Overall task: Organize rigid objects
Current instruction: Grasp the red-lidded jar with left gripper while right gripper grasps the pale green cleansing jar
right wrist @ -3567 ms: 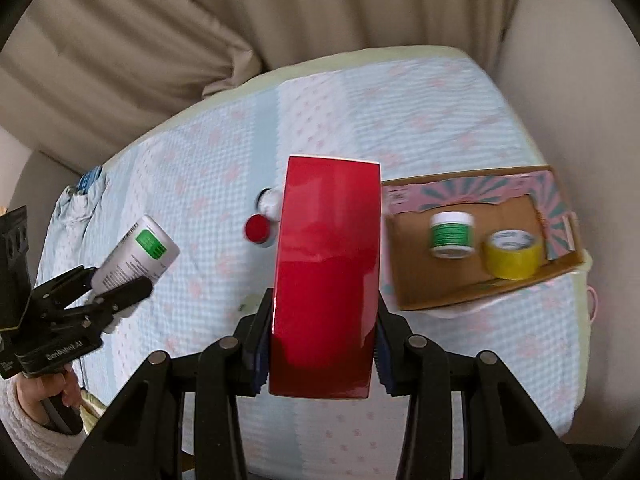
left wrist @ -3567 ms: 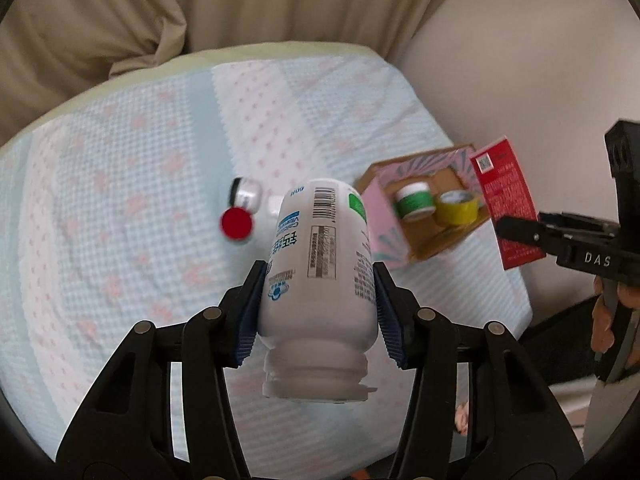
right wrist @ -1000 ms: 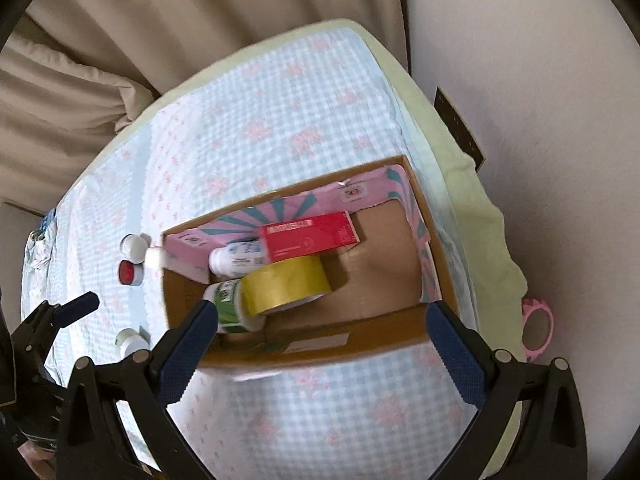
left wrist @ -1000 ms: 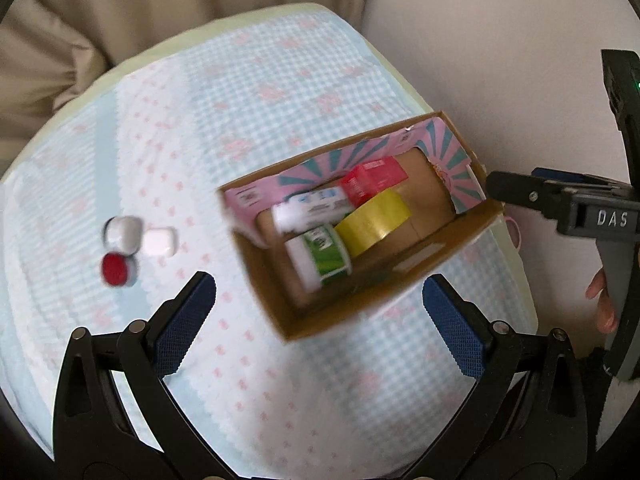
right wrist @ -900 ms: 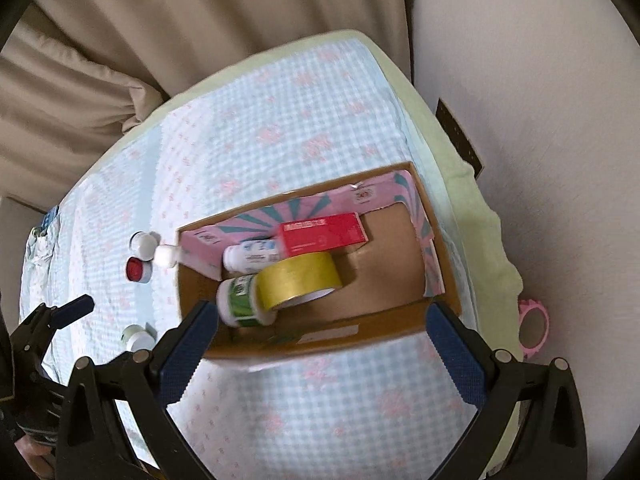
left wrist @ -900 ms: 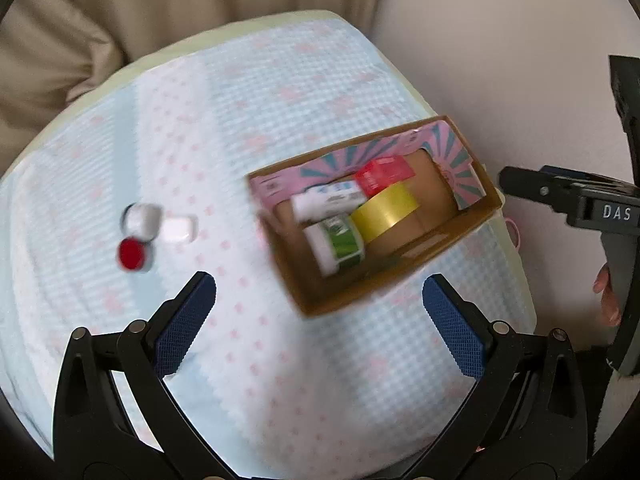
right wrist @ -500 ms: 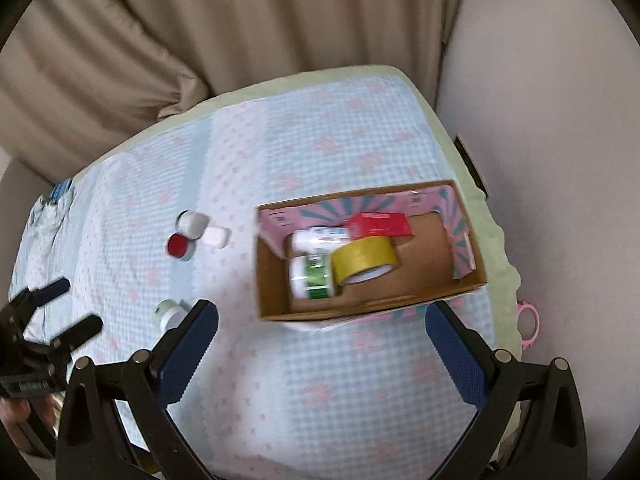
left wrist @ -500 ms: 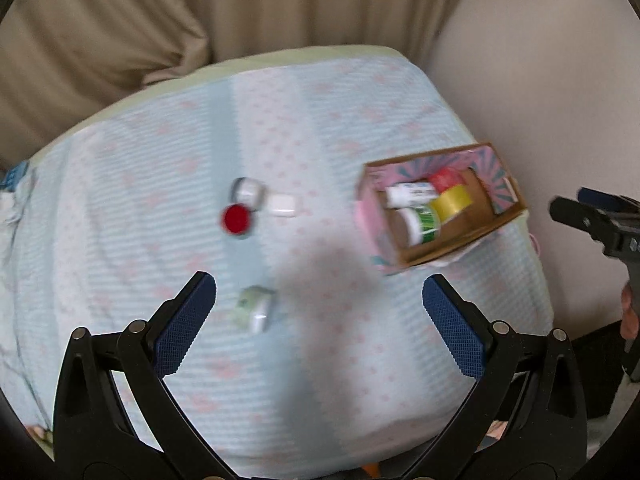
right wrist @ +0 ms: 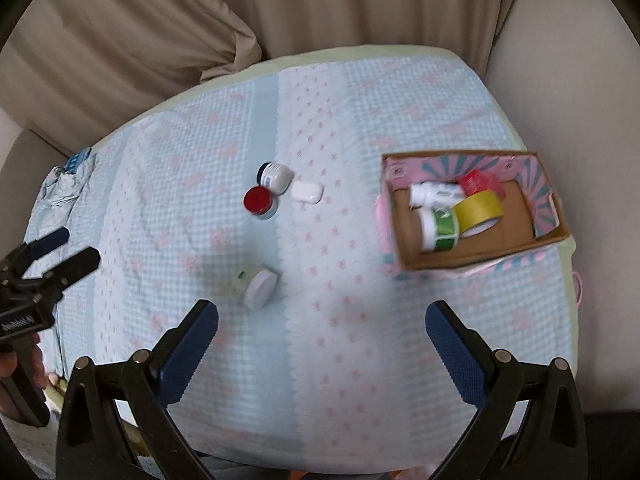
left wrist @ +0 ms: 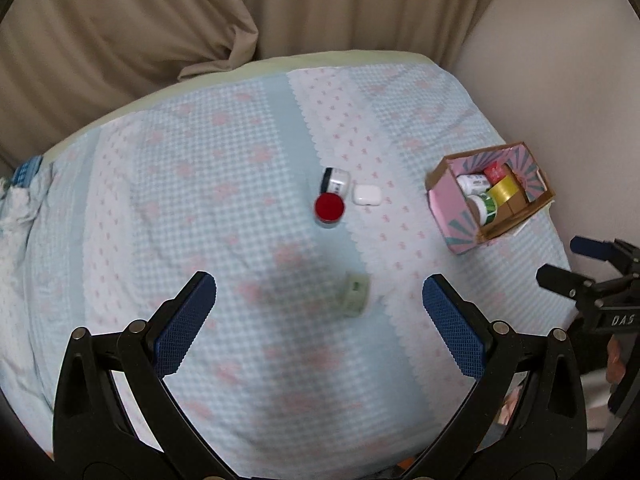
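A cardboard box (right wrist: pixel 554 236) (left wrist: pixel 440 174) at the bed's right edge holds a white bottle (right wrist: pixel 436 193), a green-labelled jar (right wrist: pixel 440 227), a yellow tape roll (right wrist: pixel 480 208) and a red box (right wrist: pixel 478 180). On the sheet lie a red-lidded jar (left wrist: pixel 329 209) (right wrist: pixel 259 201), a small white bottle (left wrist: pixel 336 181) (right wrist: pixel 275 175), a white earbud case (left wrist: pixel 366 195) (right wrist: pixel 306 192) and a pale jar on its side (left wrist: pixel 353 295) (right wrist: pixel 258 283). My left gripper (left wrist: pixel 320 322) and right gripper (right wrist: pixel 322 336) are both open and empty, high above the bed.
The bed wears a blue and pink checked sheet (left wrist: pixel 200 200). Beige curtains (left wrist: pixel 160 20) hang behind it and a wall (right wrist: pixel 580 60) runs along the right. A folded blue cloth (right wrist: pixel 64 184) lies at the left edge.
Both grippers let go of the white bottle and red box into the box, then pulled back and up. The view now takes in the whole bed.
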Demonstrator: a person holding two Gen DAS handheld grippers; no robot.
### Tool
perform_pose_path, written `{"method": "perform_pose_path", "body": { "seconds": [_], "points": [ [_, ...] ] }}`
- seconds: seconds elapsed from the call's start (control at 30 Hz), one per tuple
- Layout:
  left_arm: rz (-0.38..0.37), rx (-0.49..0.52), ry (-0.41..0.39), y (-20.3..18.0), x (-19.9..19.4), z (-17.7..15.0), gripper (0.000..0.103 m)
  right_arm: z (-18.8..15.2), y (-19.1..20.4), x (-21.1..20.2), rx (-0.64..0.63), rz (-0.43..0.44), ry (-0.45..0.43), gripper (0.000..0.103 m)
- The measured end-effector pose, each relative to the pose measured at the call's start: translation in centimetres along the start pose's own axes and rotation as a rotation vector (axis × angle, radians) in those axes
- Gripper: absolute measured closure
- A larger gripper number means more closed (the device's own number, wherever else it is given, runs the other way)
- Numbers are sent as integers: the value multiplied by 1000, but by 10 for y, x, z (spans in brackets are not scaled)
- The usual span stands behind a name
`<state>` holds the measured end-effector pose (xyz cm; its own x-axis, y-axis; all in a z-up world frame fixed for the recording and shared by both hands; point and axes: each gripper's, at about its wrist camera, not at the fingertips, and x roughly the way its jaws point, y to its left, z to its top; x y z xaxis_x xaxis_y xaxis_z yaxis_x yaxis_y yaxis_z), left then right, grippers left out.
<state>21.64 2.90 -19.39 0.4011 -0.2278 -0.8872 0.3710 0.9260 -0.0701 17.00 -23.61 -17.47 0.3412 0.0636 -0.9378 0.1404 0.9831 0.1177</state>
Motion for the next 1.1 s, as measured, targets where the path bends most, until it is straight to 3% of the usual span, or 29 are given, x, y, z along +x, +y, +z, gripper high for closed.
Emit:
{"method": "perform_pose_path", "body": {
  "seconds": [0.33, 0.6, 0.83, 0.93, 1.1],
  "points": [
    [-41, 136, 80, 32, 63, 42, 0, -26, 72, 66, 146, -49, 70, 0],
    [-88, 265, 216, 14, 163, 75, 0, -28, 109, 126, 247, -29, 103, 0],
    [-136, 317, 321, -3, 253, 75, 5, -25, 116, 190, 319, -63, 140, 0],
    [-161, 324, 353, -9, 286, 71, 14, -24, 114, 215, 346, -75, 156, 0],
    [-176, 349, 374, -16, 328, 62, 20, -25, 114, 250, 362, -96, 199, 4]
  ]
}}
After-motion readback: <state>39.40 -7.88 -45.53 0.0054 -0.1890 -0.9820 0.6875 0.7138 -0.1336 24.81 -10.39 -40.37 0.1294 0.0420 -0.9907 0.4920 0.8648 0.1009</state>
